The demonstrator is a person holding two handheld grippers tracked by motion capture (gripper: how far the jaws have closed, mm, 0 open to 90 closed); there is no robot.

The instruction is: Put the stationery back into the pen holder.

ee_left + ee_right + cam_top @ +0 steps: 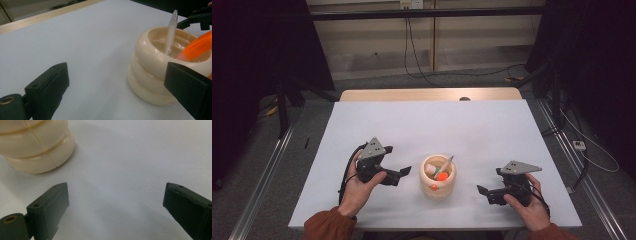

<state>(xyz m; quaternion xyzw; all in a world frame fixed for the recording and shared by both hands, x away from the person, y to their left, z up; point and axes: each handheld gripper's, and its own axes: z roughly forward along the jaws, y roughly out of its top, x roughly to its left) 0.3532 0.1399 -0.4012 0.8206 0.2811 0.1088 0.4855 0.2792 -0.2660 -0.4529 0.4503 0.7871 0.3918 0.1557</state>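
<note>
White table [427,125] with a cream ringed holder [438,182] near its front edge.

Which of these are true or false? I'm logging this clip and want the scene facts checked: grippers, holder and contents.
1. The left hand-held gripper is open. True.
2. The right hand-held gripper is shut on the white pen. False: it is open and holds nothing; the pen stands in the cream ringed holder.
3. The holder lies tipped over. False: it stands upright on the white table.
4. An orange item sits in the holder. True.
</note>
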